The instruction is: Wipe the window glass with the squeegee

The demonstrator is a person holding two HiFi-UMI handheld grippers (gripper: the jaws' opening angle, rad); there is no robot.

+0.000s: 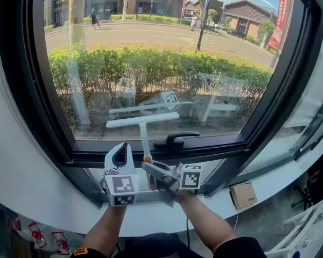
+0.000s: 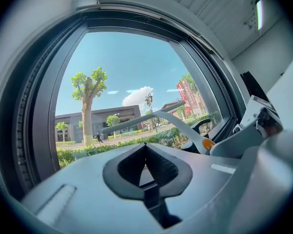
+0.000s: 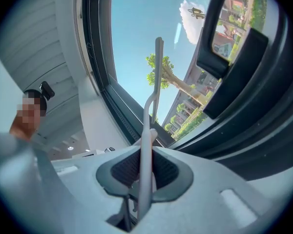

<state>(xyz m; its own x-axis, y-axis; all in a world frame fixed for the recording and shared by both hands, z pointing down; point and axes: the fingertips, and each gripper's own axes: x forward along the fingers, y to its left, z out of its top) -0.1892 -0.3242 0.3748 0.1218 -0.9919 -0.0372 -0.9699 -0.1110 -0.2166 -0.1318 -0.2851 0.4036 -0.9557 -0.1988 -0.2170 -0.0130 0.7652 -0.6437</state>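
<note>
A white squeegee (image 1: 142,120) stands upright in front of the lower part of the window glass (image 1: 151,52), its T-shaped blade level and close to the pane, with its reflection just above. My right gripper (image 1: 149,169) is shut on the squeegee's handle below the orange ring; in the right gripper view the handle (image 3: 145,169) runs up between the pads to the blade (image 3: 157,77). My left gripper (image 1: 120,148) points up just left of the handle, shut with nothing in it. From the left gripper (image 2: 145,149) the squeegee (image 2: 151,118) slants across the glass.
The black window frame (image 1: 167,152) runs under the glass, with a black lever handle (image 1: 176,140) just right of the squeegee's shaft. A white sill (image 1: 269,179) lies below, and a small cardboard box (image 1: 243,194) rests on it at the right. White walls flank the window.
</note>
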